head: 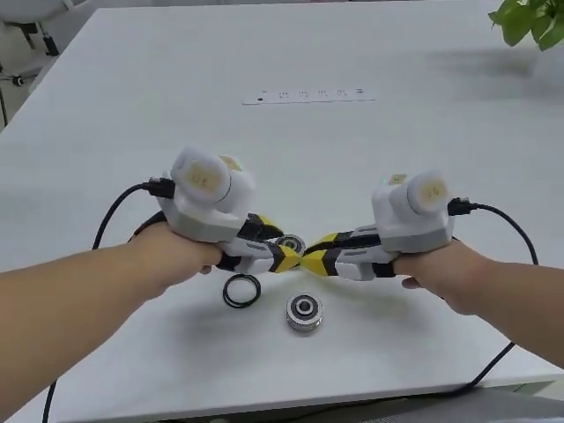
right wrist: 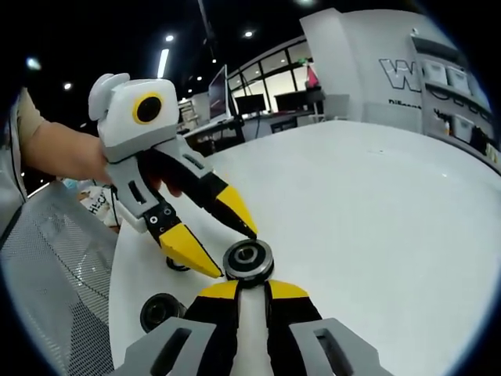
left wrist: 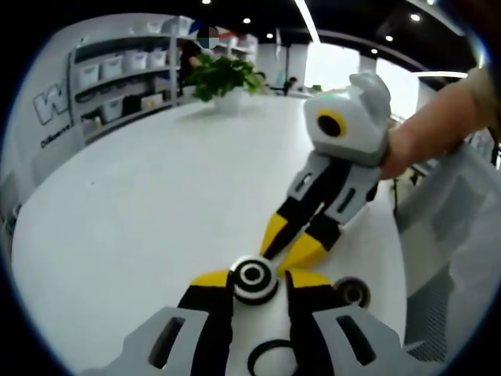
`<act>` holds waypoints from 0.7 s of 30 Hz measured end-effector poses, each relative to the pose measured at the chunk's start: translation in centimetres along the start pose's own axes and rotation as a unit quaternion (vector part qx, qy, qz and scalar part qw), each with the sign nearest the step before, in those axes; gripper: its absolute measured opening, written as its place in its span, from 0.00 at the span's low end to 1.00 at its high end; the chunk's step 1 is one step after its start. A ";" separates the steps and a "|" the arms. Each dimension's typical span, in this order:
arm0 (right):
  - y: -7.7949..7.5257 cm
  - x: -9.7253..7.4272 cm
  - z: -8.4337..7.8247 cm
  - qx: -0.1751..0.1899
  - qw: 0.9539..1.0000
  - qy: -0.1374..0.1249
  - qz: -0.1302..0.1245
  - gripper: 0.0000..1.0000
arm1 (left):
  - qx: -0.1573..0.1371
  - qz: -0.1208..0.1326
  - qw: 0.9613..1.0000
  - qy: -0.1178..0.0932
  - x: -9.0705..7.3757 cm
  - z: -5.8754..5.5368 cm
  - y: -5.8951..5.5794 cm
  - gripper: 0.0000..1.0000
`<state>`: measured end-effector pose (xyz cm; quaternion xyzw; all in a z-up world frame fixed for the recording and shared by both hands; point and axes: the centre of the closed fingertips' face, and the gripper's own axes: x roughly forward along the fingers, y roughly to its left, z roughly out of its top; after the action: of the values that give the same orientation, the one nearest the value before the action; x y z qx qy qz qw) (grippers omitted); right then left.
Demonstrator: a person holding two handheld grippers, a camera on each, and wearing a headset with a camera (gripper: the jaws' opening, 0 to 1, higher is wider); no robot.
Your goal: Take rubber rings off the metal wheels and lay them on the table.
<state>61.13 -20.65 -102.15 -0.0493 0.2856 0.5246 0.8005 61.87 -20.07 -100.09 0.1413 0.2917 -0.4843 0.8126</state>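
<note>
A metal wheel with a black rubber ring around it sits between the jaws of my left gripper, which is shut on it just above the table. My right gripper meets it from the other side, its yellow tips pinched together on the wheel's rubber rim. In the head view the two grippers, left and right, meet tip to tip over the held wheel. A loose rubber ring lies flat on the table below them. Beside it stands a bare metal wheel.
A white power strip lies far back on the white table. A green plant is at the back right corner. Black cables trail from both grippers. The table's front edge runs close under the hands.
</note>
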 end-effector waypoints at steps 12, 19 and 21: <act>-0.2 0.0 0.0 -0.004 1.000 0.000 -0.003 0.08 | -0.002 0.012 1.000 0.000 0.3 -0.2 0.5 0.16; -0.2 0.0 -0.1 -0.008 1.000 0.002 -0.009 0.04 | 0.001 0.023 1.000 -0.004 0.1 -0.1 0.2 0.14; -0.3 0.0 -0.2 -0.006 1.000 0.004 -0.011 0.02 | 0.000 0.025 1.000 -0.004 0.1 -0.1 0.1 0.14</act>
<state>61.27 -20.87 -102.35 -0.0590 0.2852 0.5169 0.8050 61.97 -20.07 -100.20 0.1468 0.2845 -0.4643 0.8258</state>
